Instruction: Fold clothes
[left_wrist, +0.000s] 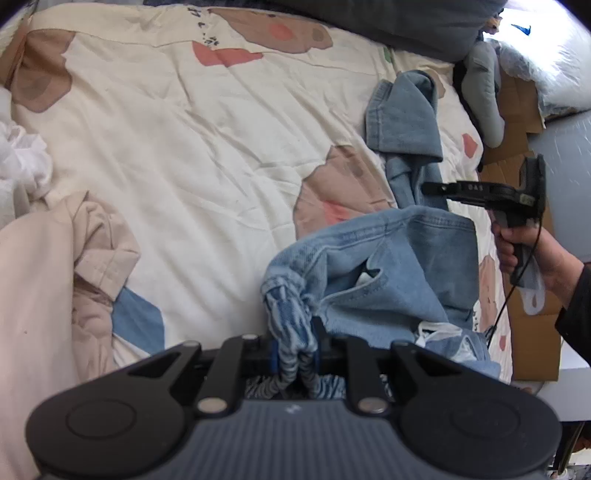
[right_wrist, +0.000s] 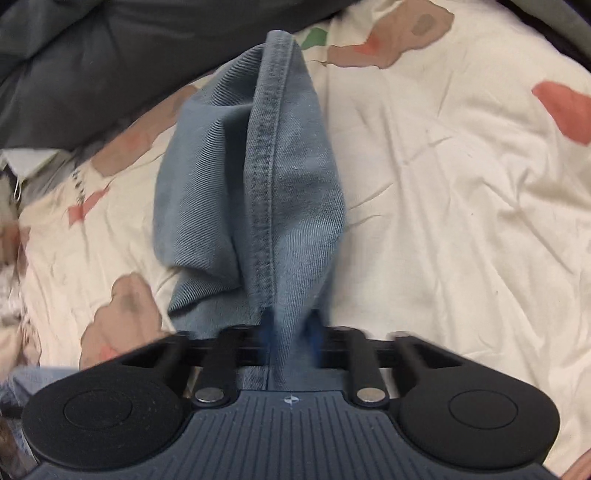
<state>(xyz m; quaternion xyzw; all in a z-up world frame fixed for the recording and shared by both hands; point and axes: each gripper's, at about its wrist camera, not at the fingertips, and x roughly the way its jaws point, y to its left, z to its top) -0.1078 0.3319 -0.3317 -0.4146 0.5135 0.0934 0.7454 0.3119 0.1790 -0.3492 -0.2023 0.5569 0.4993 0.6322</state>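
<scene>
Bunched denim sits pinched in the left tool (left_wrist: 293, 345), a frayed, twisted wad of the jeans (left_wrist: 391, 266) caught between its pads. From there the garment spreads away and to the right, toward the right tool (left_wrist: 428, 188), gripped by a hand (left_wrist: 517, 247). That tool's pads are pressed together on a jeans leg with a stitched seam running straight ahead. Beneath lies a cream bedspread (left_wrist: 192, 155) with brown and coral patches. Left of the left tool rests a beige garment (left_wrist: 92, 258). Grey bedding (right_wrist: 92, 55) lies beyond.

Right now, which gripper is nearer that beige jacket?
Left. The left gripper grips jeans just beside the beige jacket; the right gripper is farther away, across the jeans.
</scene>
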